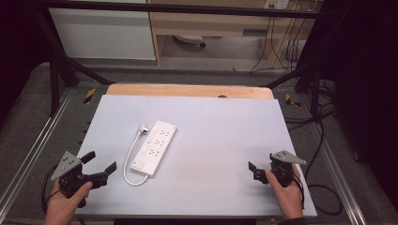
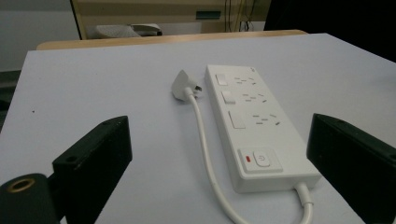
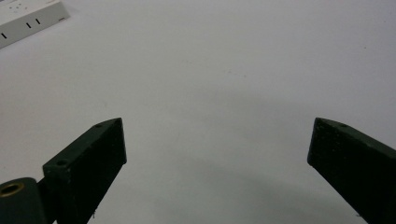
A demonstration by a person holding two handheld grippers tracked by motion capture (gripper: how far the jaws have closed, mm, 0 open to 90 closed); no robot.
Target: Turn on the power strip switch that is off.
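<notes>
The left gripper (image 1: 100,161) hovers near the tabletop's (image 1: 220,136) front left corner, jaws spread wide and empty; the right gripper (image 1: 253,170) waits near the front right corner, likewise agape and holding nothing. Between them, left of centre, lies a white power strip (image 2: 252,123), its plug (image 2: 183,85) loose beside it. Nothing seems begun; probably the left must reach forward for plug or cord

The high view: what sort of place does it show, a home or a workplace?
Probably a lab or test workshop, not a home. A black metal frame surrounds the table, loose cables hang at the back, and yellow-black tape marks the floor.
</notes>
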